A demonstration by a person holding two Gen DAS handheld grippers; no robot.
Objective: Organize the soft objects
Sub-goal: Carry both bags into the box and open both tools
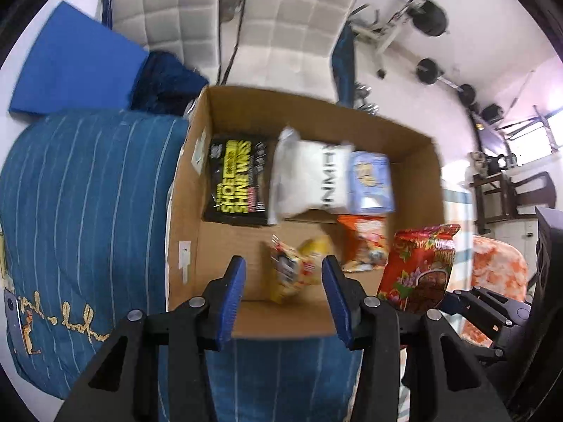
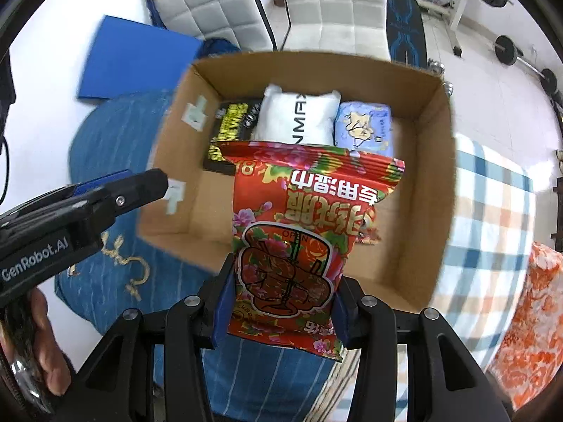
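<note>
Clamped between the blue pads of the right gripper (image 2: 281,302) is a red floral wet-wipe pack (image 2: 299,232), held by its lower end and hanging out over the open cardboard box (image 2: 436,183). Along the box's far wall sit a black shoe-shine wipes pack (image 1: 235,179), a white pouch (image 1: 306,176) and a pale blue tissue pack (image 1: 369,179), side by side. In the nearer half, the left wrist view shows a yellow snack packet (image 1: 299,270) and an orange packet (image 1: 366,242), both blurred. The left gripper (image 1: 281,292) hovers over the box's near edge with nothing between its fingers, which stand narrowly apart. To place the red pack well, I would bring it down over the bare cardboard floor at the near left, lay it flat rather than on edge, and let go only once it rests, so the row behind is not toppled. Keeping the left gripper clear of the descent should avoid a knock.
</note>
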